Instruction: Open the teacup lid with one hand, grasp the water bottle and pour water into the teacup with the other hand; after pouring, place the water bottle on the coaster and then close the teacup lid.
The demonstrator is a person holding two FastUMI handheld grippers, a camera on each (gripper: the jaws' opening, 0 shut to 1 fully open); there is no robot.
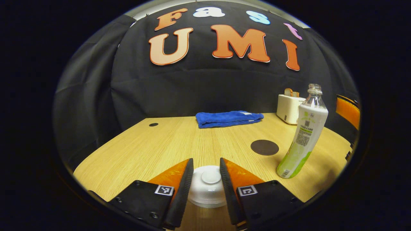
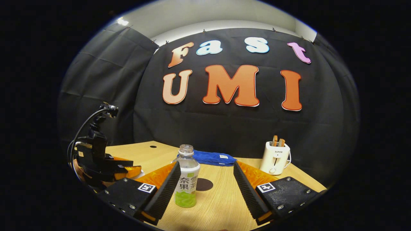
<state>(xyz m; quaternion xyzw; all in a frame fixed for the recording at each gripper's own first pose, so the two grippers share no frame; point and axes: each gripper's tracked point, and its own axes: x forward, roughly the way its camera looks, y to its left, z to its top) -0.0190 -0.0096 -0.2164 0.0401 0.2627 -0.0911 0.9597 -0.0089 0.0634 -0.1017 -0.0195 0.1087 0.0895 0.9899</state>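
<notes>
Bottle (image 1: 303, 134) stands right of coaster (image 1: 264, 147); towel (image 1: 228, 118) lies behind them.

One bottle (image 2: 186, 179), one coaster (image 1: 264, 147), one towel (image 1: 228, 118)

booth walls: black cloth (image 2: 106, 96), hung in loose folds, pinned along the top edge. above the cloth, a pale wall or ceiling band (image 2: 208, 16) with a bright light spot (image 2: 122, 21) at 11 o'clock in the right gripper view. surface (image 1: 179, 141): light wood grain, with a small dark round hole (image 1: 153, 124) near its far edge at 10 o'clock in the left gripper view. an orange-edged piece of furniture (image 1: 348, 110) sits at 3 o'clock there; what it is cannot be told.
</notes>
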